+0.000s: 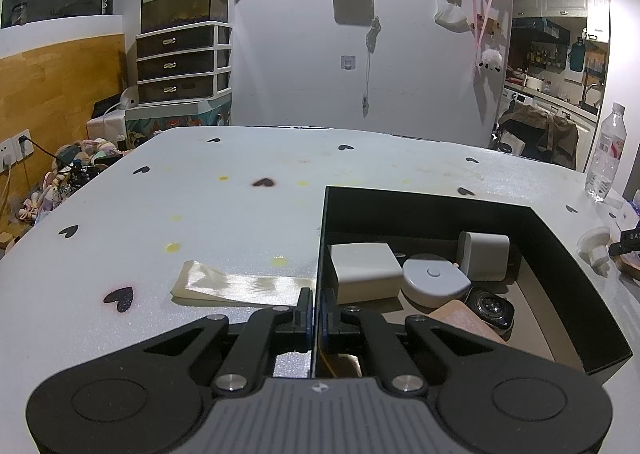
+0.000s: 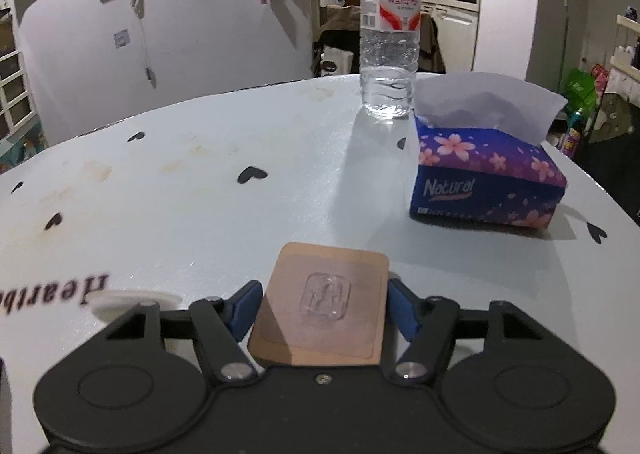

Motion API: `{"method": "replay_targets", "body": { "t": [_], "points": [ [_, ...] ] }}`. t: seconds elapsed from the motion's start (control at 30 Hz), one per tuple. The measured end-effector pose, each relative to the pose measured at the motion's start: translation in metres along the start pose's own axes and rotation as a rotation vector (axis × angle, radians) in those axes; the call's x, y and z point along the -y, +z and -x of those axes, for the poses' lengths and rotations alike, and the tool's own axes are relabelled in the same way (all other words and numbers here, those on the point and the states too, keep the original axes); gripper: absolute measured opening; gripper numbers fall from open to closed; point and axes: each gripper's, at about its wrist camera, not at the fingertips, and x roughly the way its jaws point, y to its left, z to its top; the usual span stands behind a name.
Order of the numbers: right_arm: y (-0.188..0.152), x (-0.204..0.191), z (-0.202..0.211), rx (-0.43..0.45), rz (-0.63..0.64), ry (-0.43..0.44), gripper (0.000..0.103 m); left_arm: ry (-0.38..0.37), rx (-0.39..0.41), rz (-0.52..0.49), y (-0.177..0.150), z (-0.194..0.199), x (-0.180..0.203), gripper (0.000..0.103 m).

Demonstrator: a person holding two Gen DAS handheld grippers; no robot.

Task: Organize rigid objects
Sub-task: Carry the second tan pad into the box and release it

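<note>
Two grippers work at a white table (image 2: pixel 200 190) dotted with small black hearts. Between the blue pads (image 2: pixel 244 308) of the right gripper (image 2: pixel 322 304) lies a flat tan square card with a clear plastic hook (image 2: pixel 326 296) moulded at its centre; the left pad touches the card's edge, the right pad sits just beside the other edge, so whether the jaws truly grip it cannot be told. Beyond the card stand a clear water bottle (image 2: pixel 390 34) and, just to its right, a purple flowered tissue pack (image 2: pixel 488 178). The left gripper (image 1: pixel 318 314) is clenched on the near left wall of an open black box (image 1: pixel 568 266). Inside the box rest a white block (image 1: pixel 366 272), a round grey tape measure (image 1: pixel 434 282), a grey cube (image 1: pixel 484 256), a black watch face (image 1: pixel 490 308) and a tan card (image 1: pixel 460 320). Left of the box, a glossy cream sheet (image 1: pixel 240 286) lies flat on the table.
</note>
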Motion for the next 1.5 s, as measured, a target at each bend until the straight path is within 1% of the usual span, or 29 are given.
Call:
{"method": "replay_targets", "body": {
  "t": [0.1, 0.17, 0.3, 0.37, 0.43, 0.57, 0.63, 0.77, 0.83, 0.9, 0.97, 1.03, 1.1, 1.3, 1.47, 1.5],
  "points": [
    [-0.003, 0.003, 0.015, 0.001, -0.031, 0.043, 0.068, 0.0, 0.0, 0.0, 0.0, 0.0, 0.0, 0.002],
    [-0.006, 0.003, 0.032, 0.021, -0.051, 0.093, 0.068, 0.001, 0.0, 0.0, 0.0, 0.0, 0.0, 0.002],
    [-0.014, -0.007, 0.071, 0.054, -0.051, 0.238, 0.068, 0.0, 0.001, 0.0, 0.0, 0.0, -0.001, 0.002],
    [-0.017, -0.017, 0.091, 0.07, -0.037, 0.308, 0.068, 0.0, 0.0, 0.0, 0.0, 0.0, 0.0, 0.002],
    [-0.019, -0.032, 0.109, 0.072, -0.018, 0.396, 0.068, 0.001, 0.0, 0.0, 0.0, 0.0, 0.0, 0.002],
    [-0.023, -0.065, 0.137, 0.039, 0.024, 0.557, 0.068, 0.003, 0.0, 0.001, 0.0, 0.001, 0.0, 0.002],
    [-0.026, -0.083, 0.147, 0.006, 0.038, 0.621, 0.068, 0.003, 0.0, 0.0, 0.0, 0.001, 0.0, 0.002],
    [-0.027, -0.115, 0.157, -0.092, 0.061, 0.7, 0.068, 0.001, 0.0, 0.002, 0.0, 0.001, -0.001, 0.002],
    [-0.028, -0.131, 0.161, -0.119, 0.078, 0.713, 0.068, 0.001, 0.001, 0.003, 0.0, 0.001, 0.0, 0.002],
    [-0.028, -0.145, 0.163, -0.134, 0.092, 0.706, 0.068, 0.001, 0.001, 0.003, -0.001, 0.001, 0.001, 0.002],
    [-0.03, -0.155, 0.162, -0.16, 0.091, 0.691, 0.069, 0.0, 0.001, 0.004, 0.0, 0.001, 0.0, 0.002],
    [-0.033, -0.163, 0.158, -0.208, 0.069, 0.659, 0.069, 0.0, 0.001, 0.005, -0.001, 0.001, 0.002, 0.002],
    [-0.037, -0.171, 0.155, -0.237, 0.07, 0.633, 0.069, 0.0, 0.002, 0.005, -0.001, 0.001, 0.001, 0.002],
    [-0.047, -0.192, 0.159, -0.25, 0.116, 0.569, 0.069, 0.0, 0.001, 0.005, -0.001, 0.001, 0.002, 0.002],
    [-0.049, -0.195, 0.157, -0.261, 0.12, 0.489, 0.069, -0.001, 0.002, 0.008, 0.0, 0.001, 0.002, 0.002],
    [-0.05, -0.194, 0.157, -0.263, 0.115, 0.484, 0.069, -0.001, 0.002, 0.008, -0.001, 0.001, 0.002, 0.002]
  ]
}}
